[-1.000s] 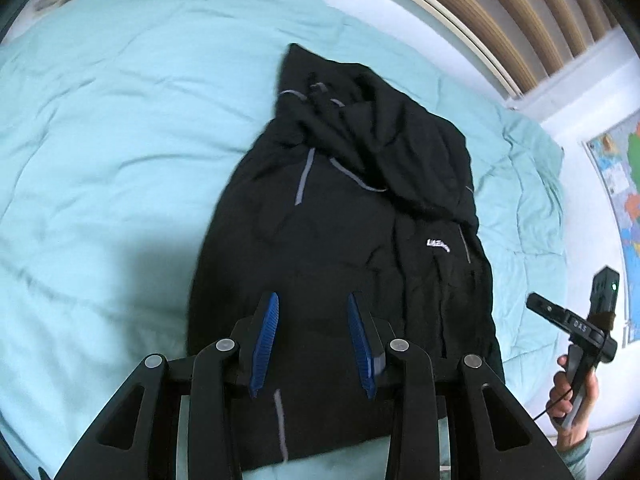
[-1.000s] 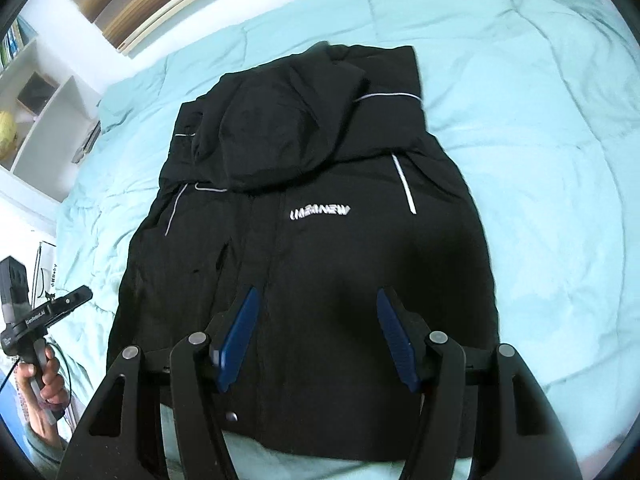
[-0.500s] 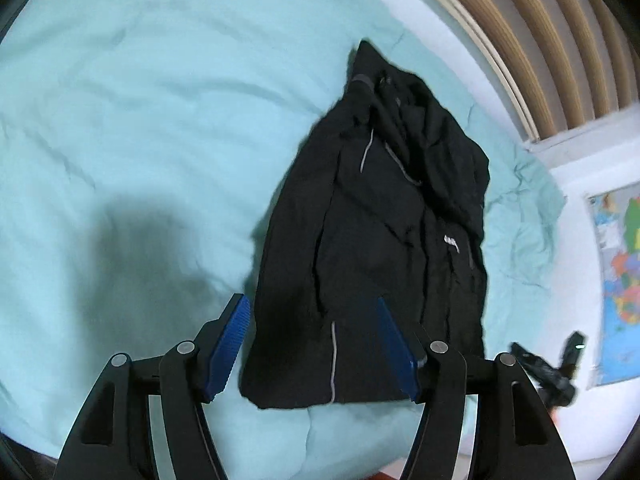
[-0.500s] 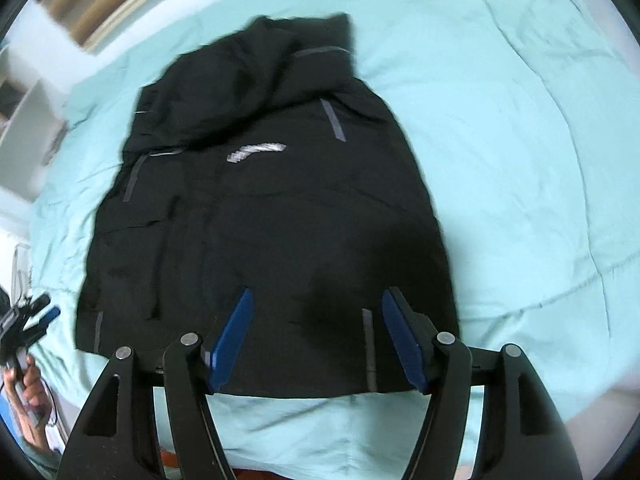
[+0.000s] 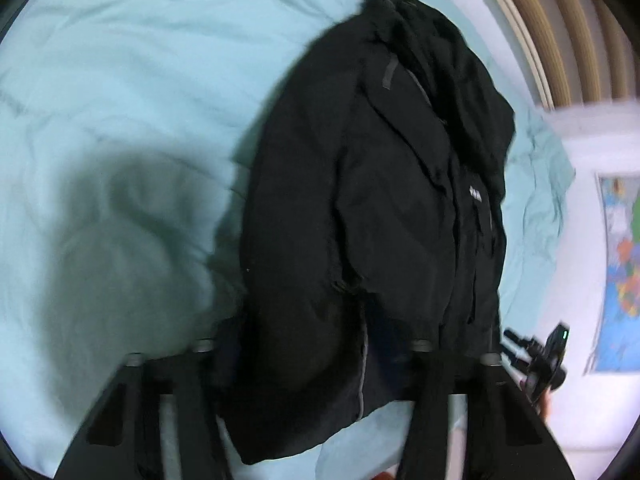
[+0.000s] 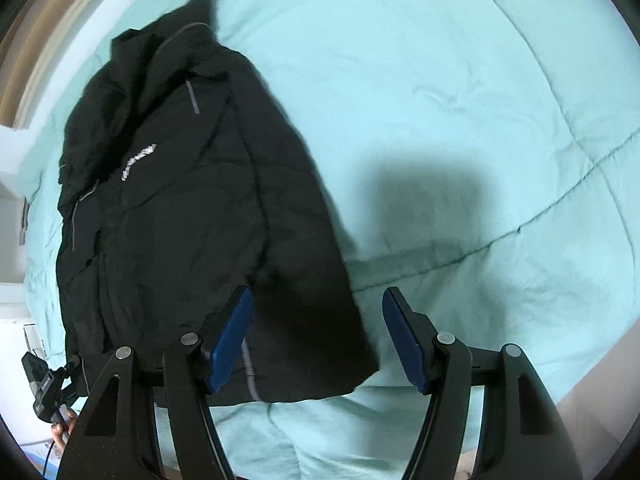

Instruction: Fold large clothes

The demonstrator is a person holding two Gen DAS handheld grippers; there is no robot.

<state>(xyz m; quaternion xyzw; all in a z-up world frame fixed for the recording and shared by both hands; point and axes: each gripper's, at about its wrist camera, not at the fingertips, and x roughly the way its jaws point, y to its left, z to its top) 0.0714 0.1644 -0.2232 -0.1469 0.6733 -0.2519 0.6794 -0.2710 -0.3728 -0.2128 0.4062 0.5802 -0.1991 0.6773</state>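
A black padded jacket [image 5: 380,200] lies flat on a teal duvet [image 5: 120,120], collar far, hem near. My left gripper [image 5: 312,344] is low over the hem's left corner, blurred. Its jaws are closing, with hem fabric bunched between the fingers [image 5: 224,360]. I see no firm pinch through the blur. In the right wrist view the jacket [image 6: 180,220] shows white lettering on the chest. My right gripper [image 6: 316,340] stands open just above the hem's right corner, its blue pads [image 6: 232,340] on either side of the fabric and apart from it.
The duvet [image 6: 480,120] spreads wide to the right of the jacket. A slatted wooden headboard [image 5: 560,40] and a wall map [image 5: 624,272] lie beyond the bed. Each view catches the other hand-held gripper [image 5: 548,356] [image 6: 44,384] at its edge. The bed's near edge runs under my fingers.
Both grippers sank toward the near hem and moved apart, left to the left corner, right to the right corner. The left jaws widened, then narrowed around the hem fabric.
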